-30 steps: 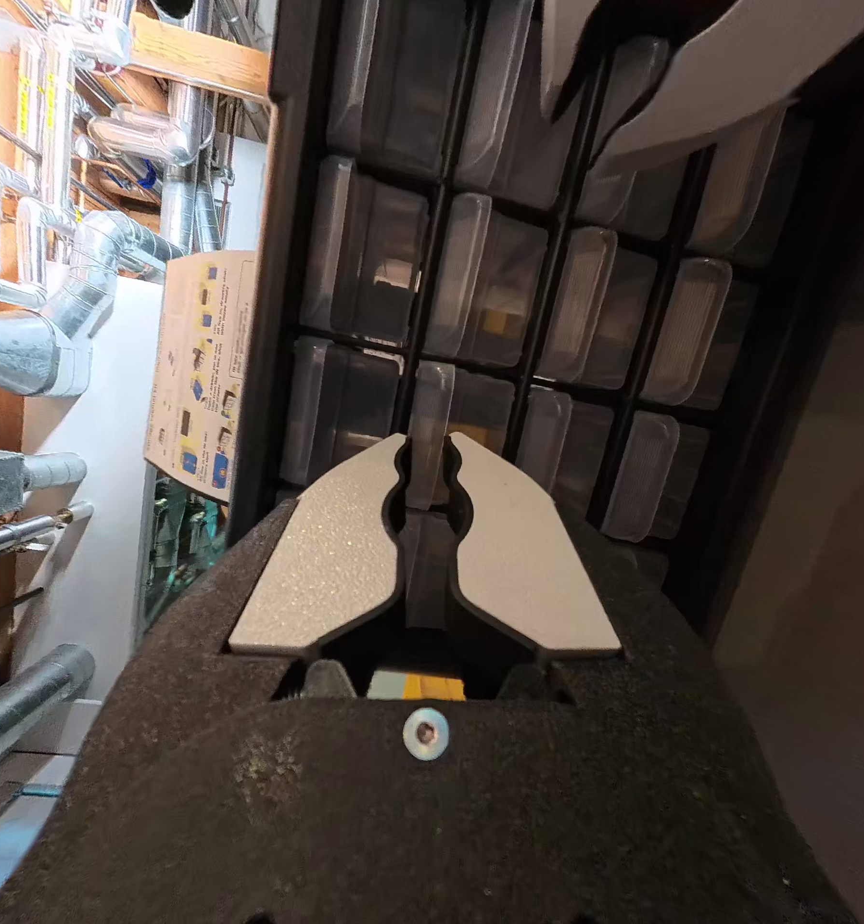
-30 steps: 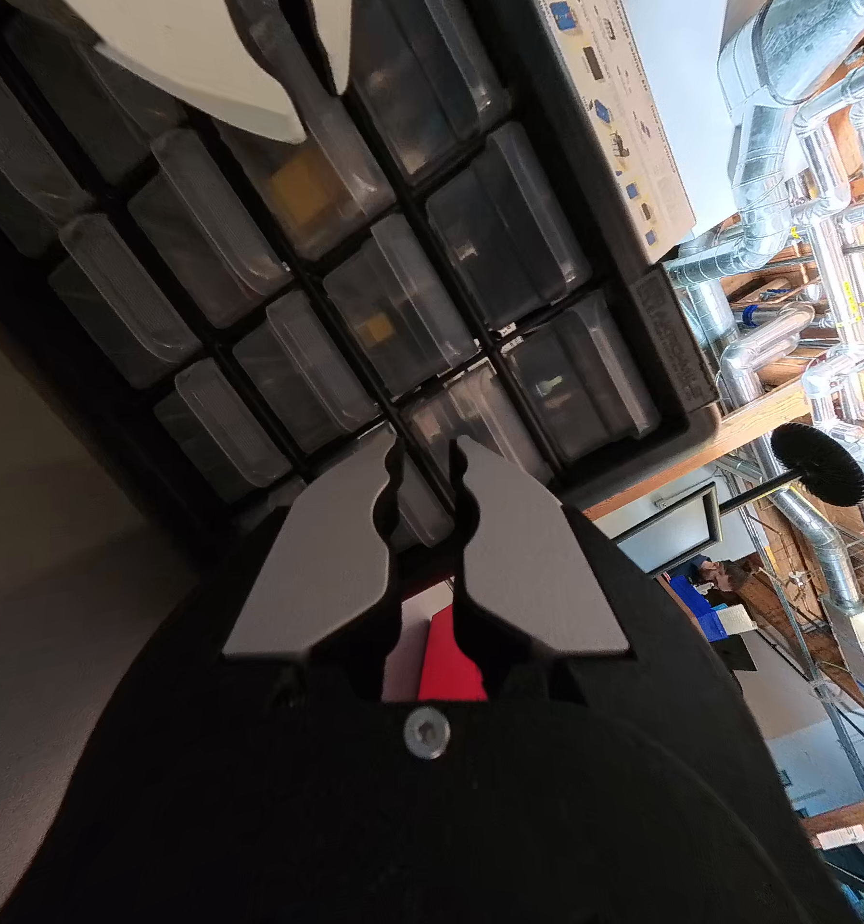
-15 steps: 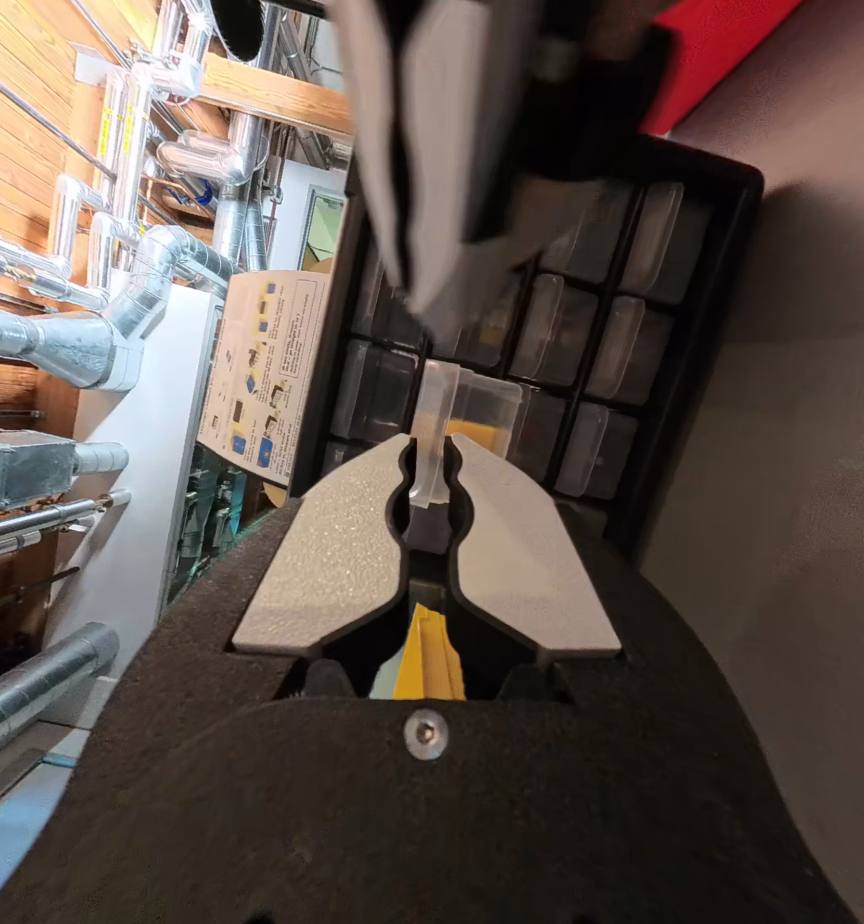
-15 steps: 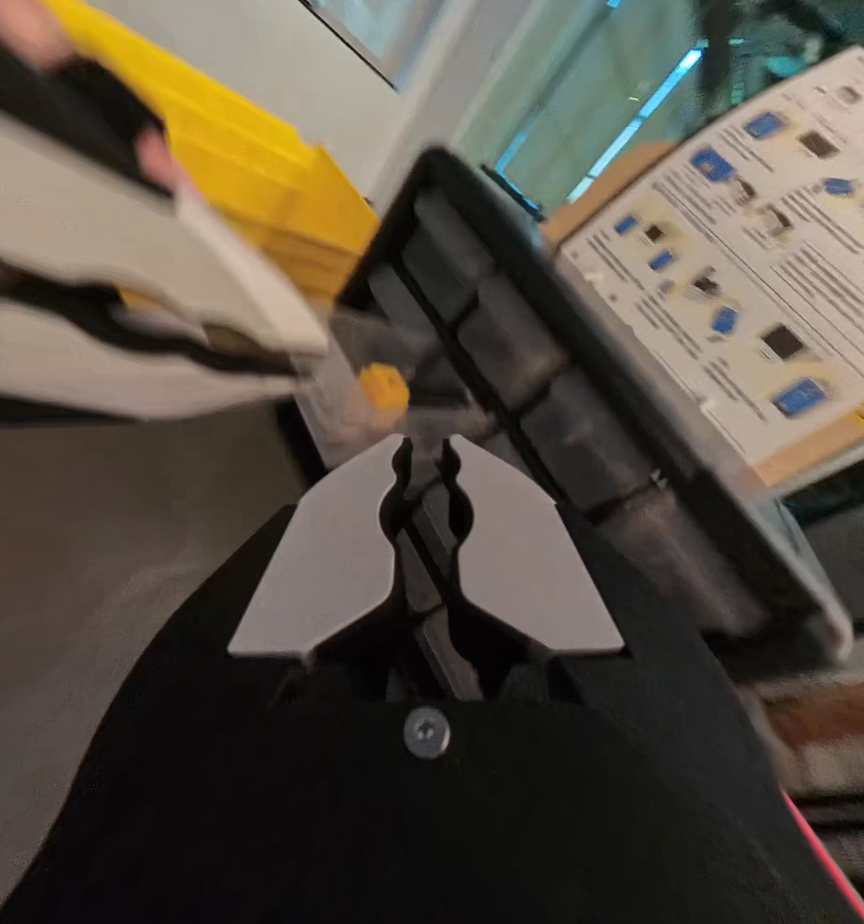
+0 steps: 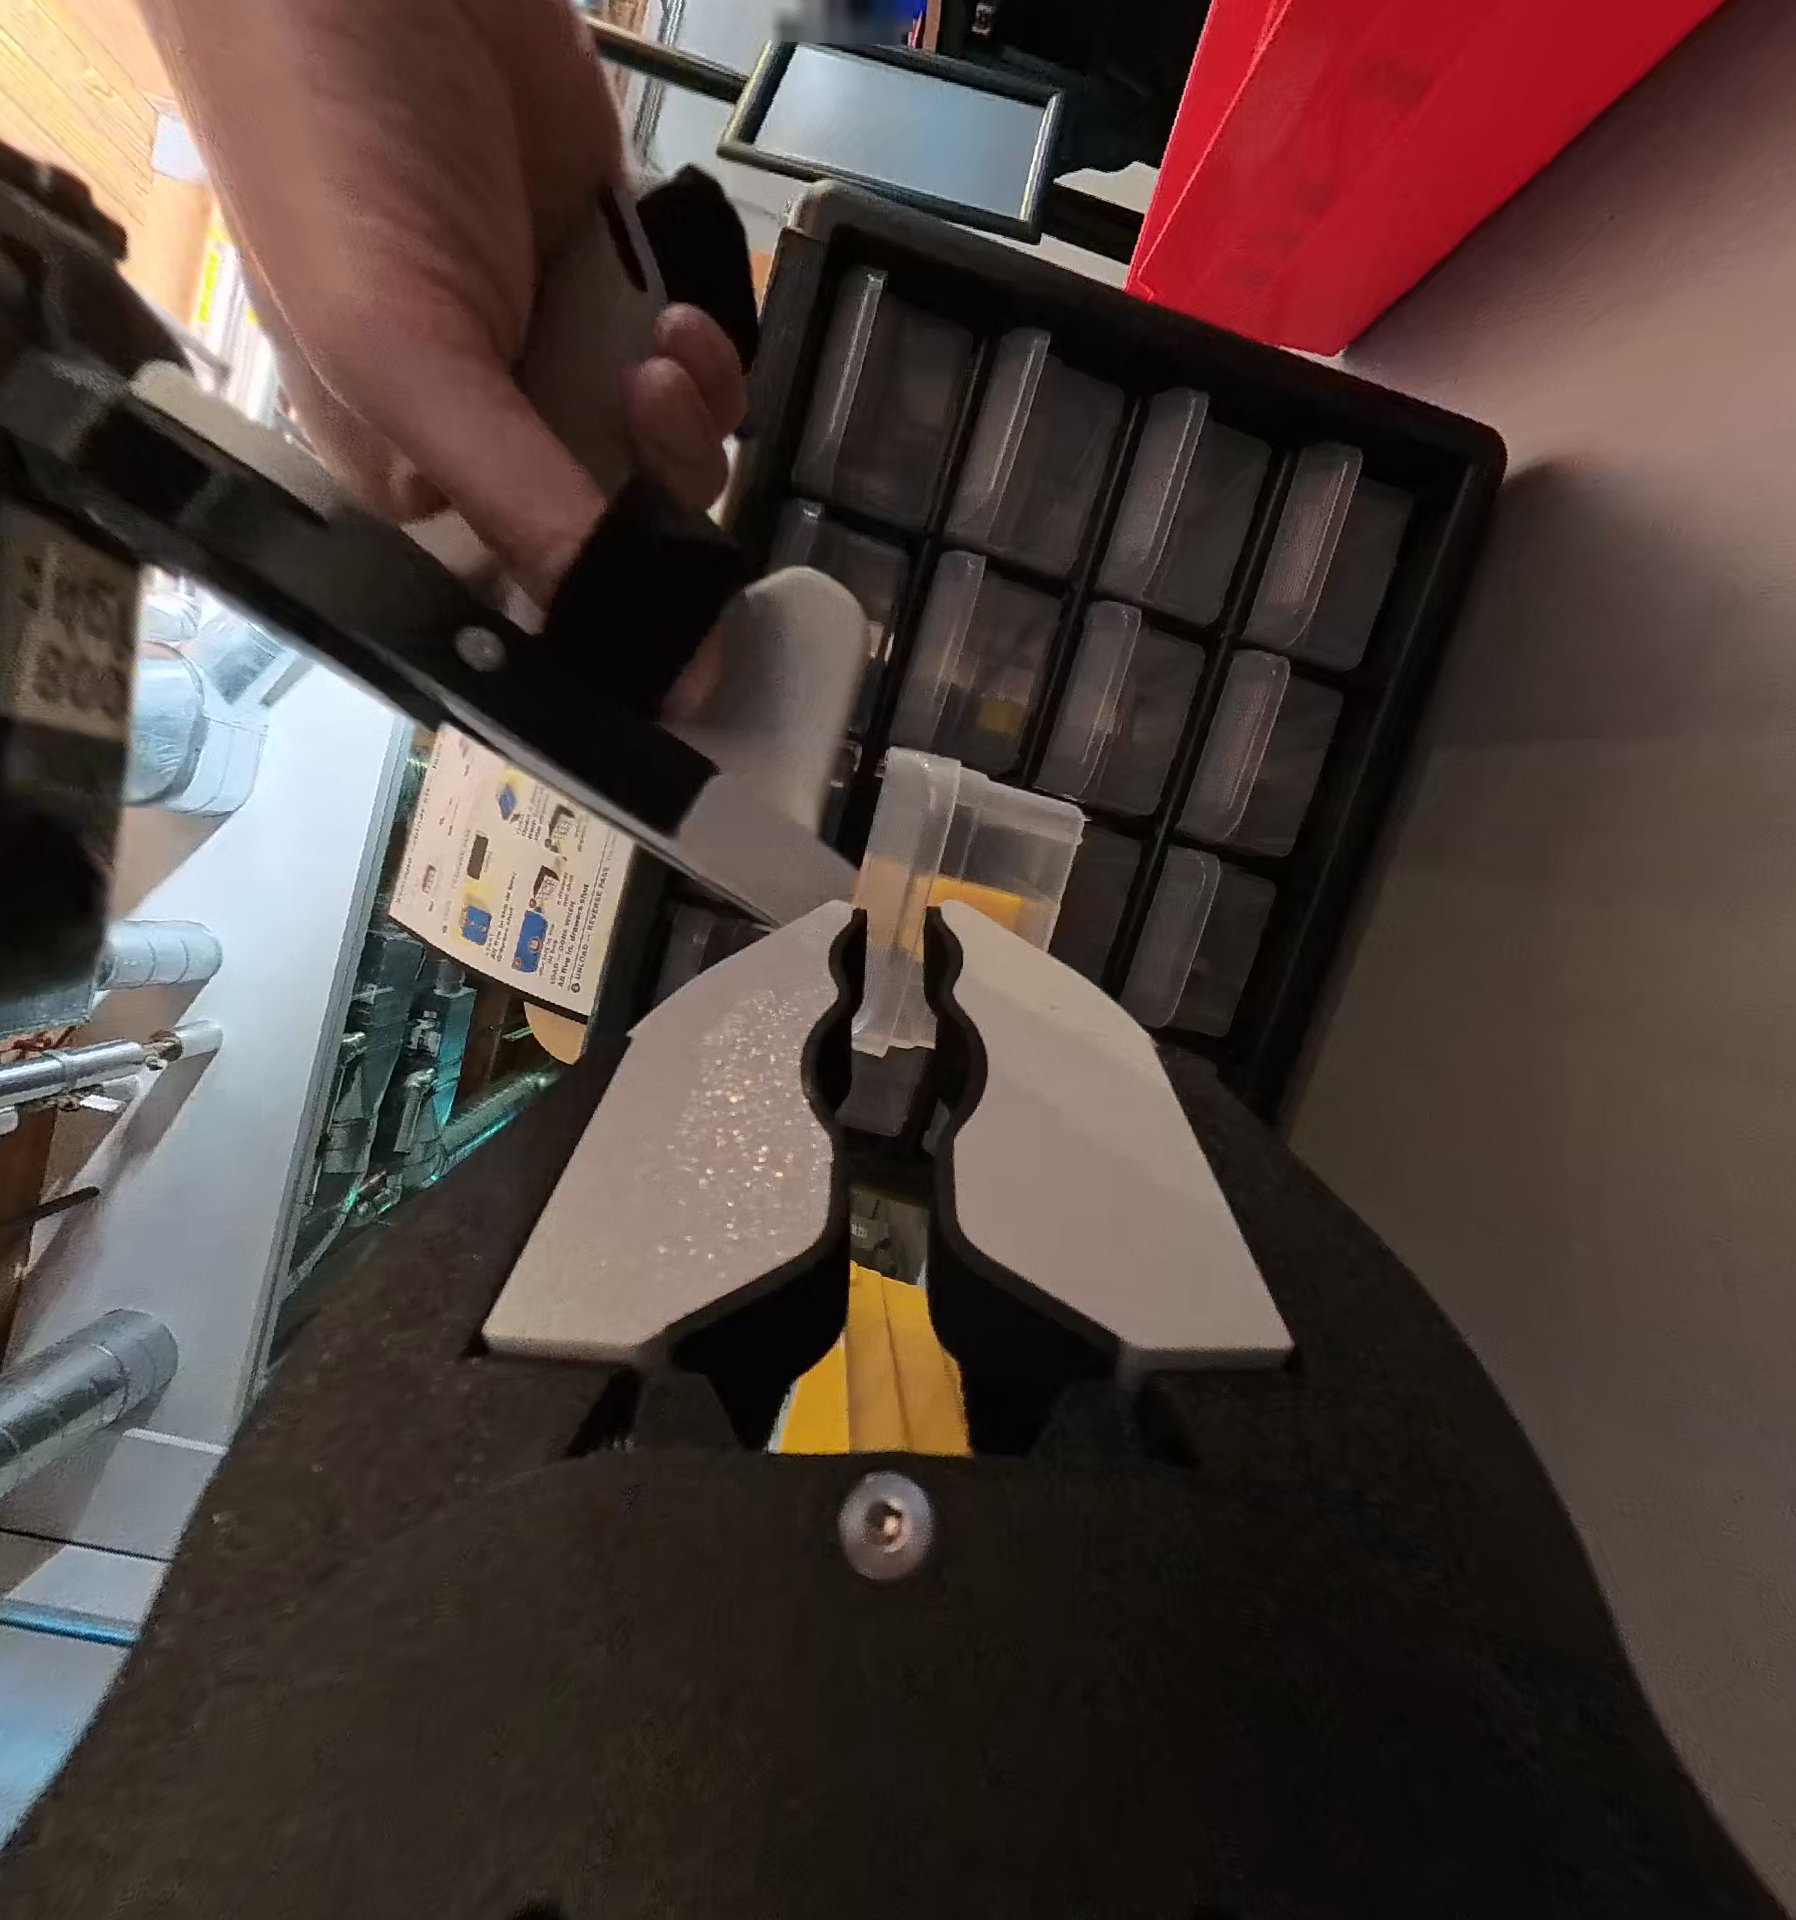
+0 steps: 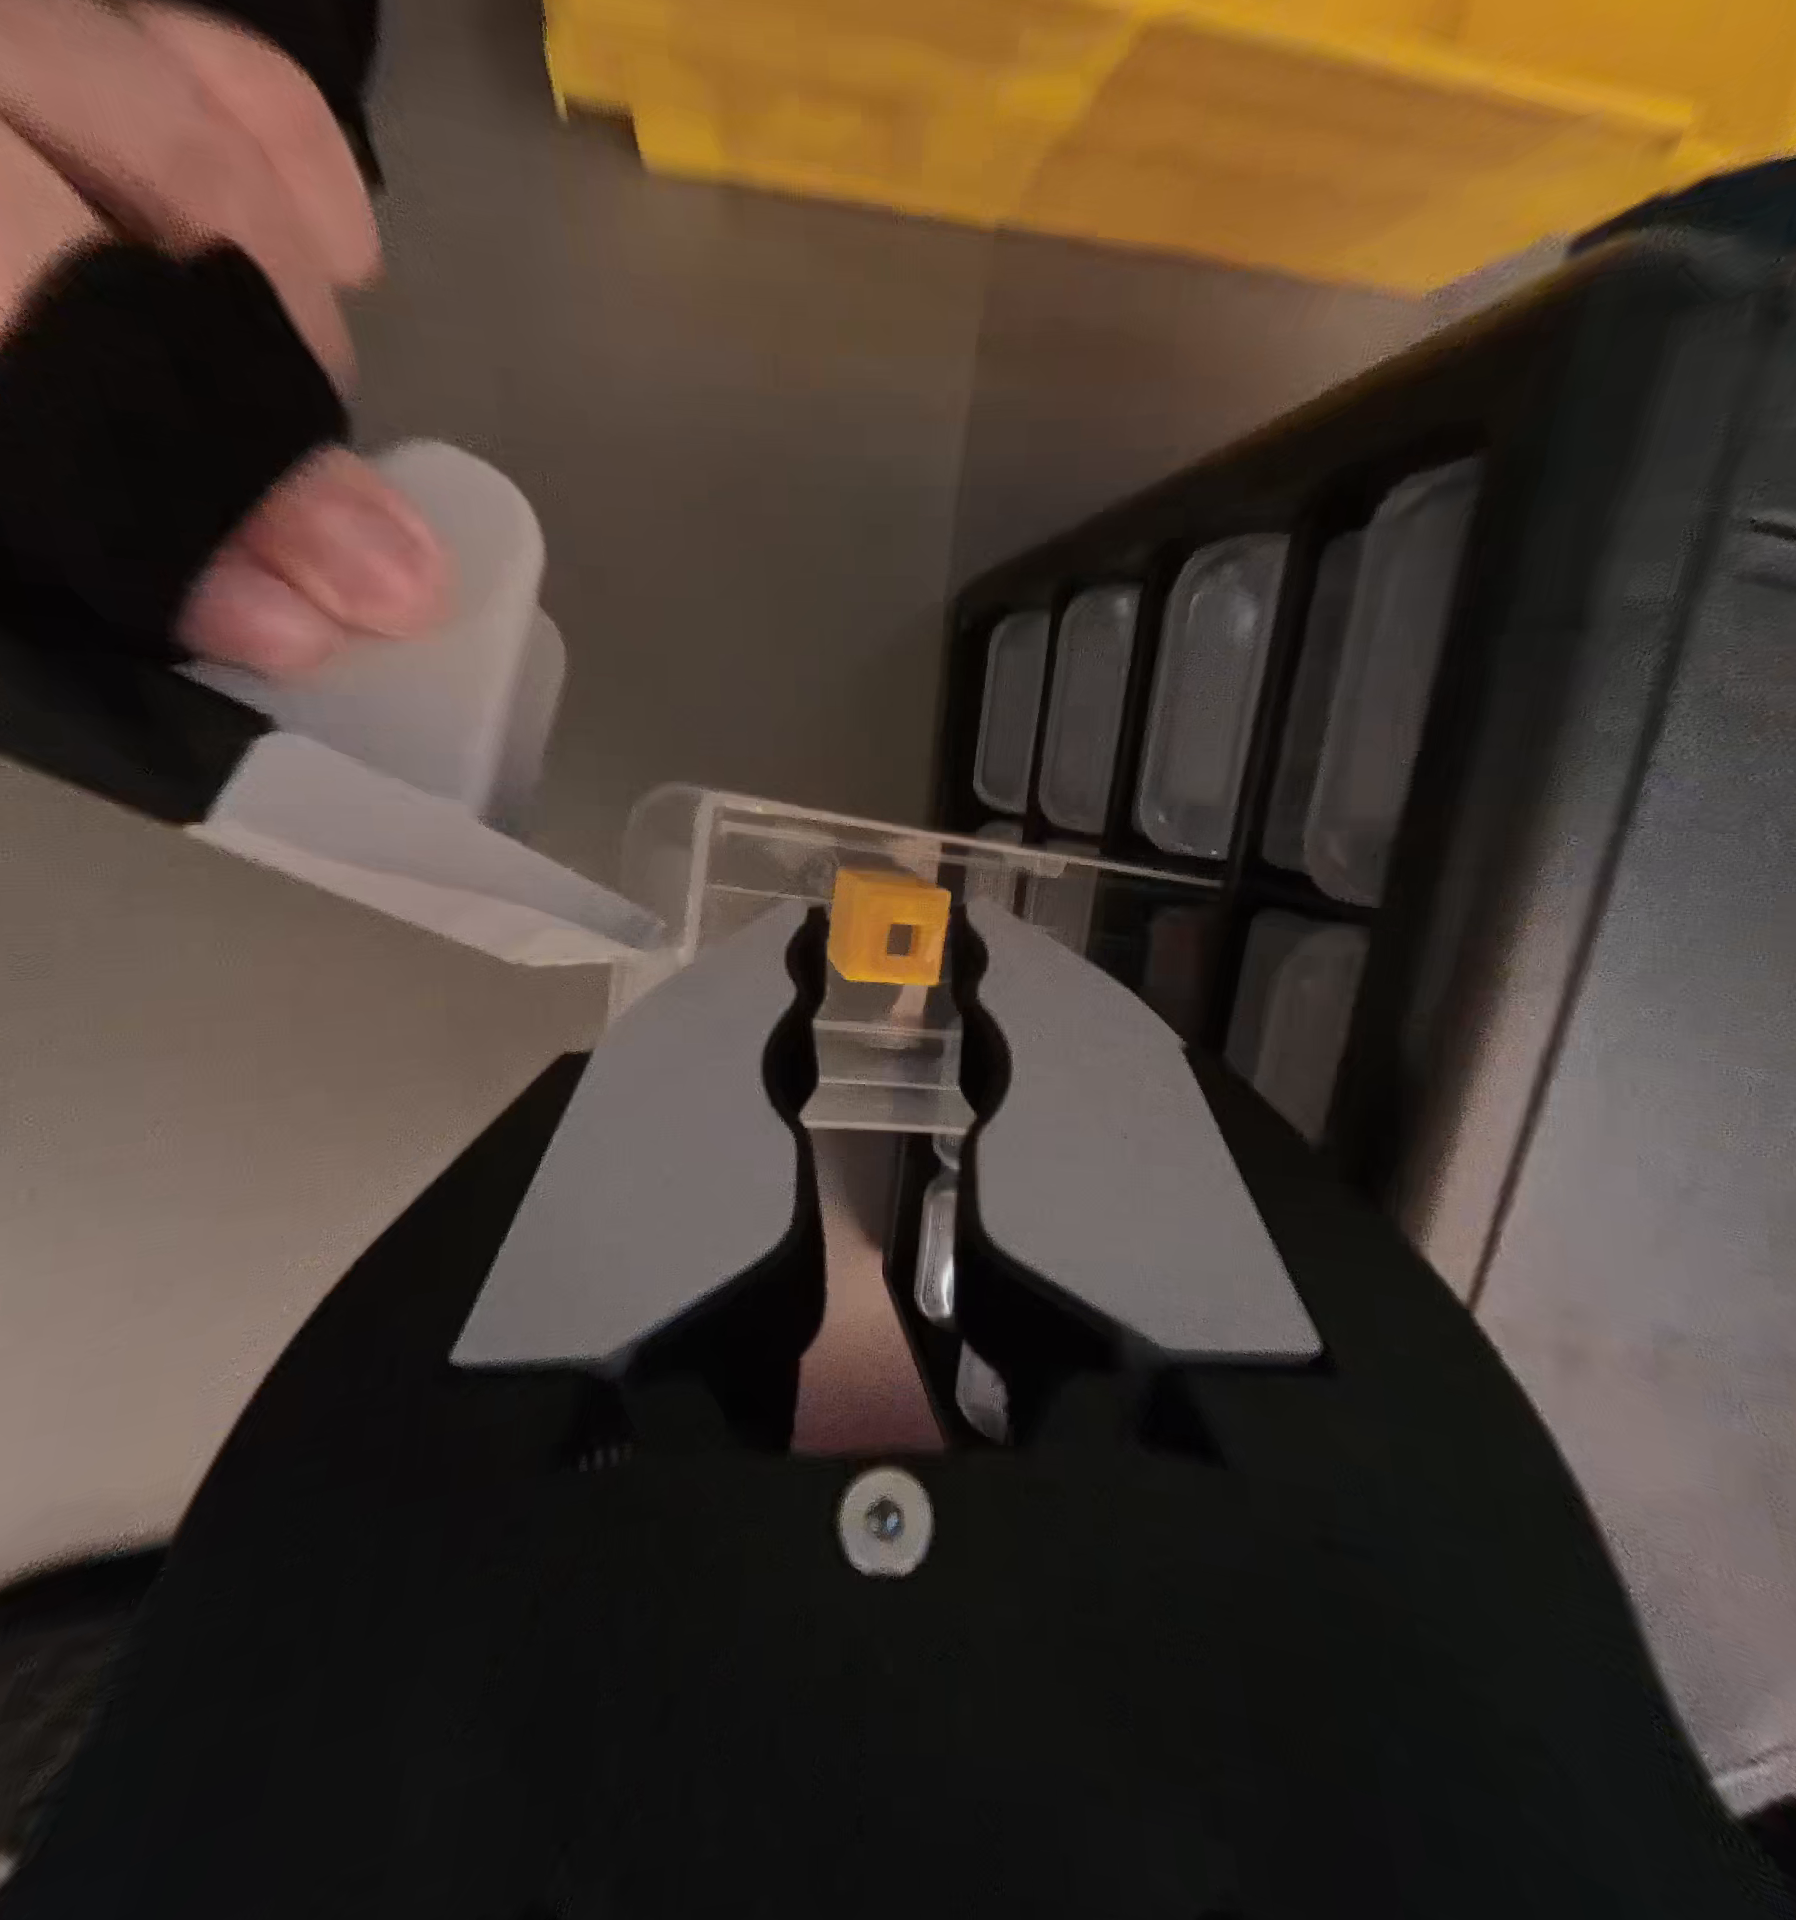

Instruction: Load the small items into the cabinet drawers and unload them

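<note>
A black cabinet (image 5: 1476,468) of small clear drawers stands on a grey table. My left gripper (image 5: 894,920) is shut on the front handle of one clear drawer (image 5: 1008,831), which is pulled out of the cabinet. A small yellow cube (image 6: 889,940) with a square hole lies inside the drawer (image 6: 769,842). My right gripper (image 6: 894,914) is part open over the drawer's open top, its tips on either side of the cube as seen from behind. It also shows in the left wrist view (image 5: 811,883), held by a hand (image 5: 406,260). The left gripper shows at the left of the right wrist view (image 6: 603,925).
A yellow bin (image 6: 1081,135) stands on the table beyond the drawer. A red bin (image 5: 1393,156) stands past the cabinet. A printed sheet (image 5: 520,883) leans beside the cabinet. The other drawers (image 5: 1133,707) are pushed in. Metal pipes (image 5: 42,1392) lie off the table. Left and right tips are no more than a few centimetres apart.
The left gripper has pulled the drawer out of the cabinet. The right gripper has swung from the cabinet front to above the open drawer, and its jaws have parted.
</note>
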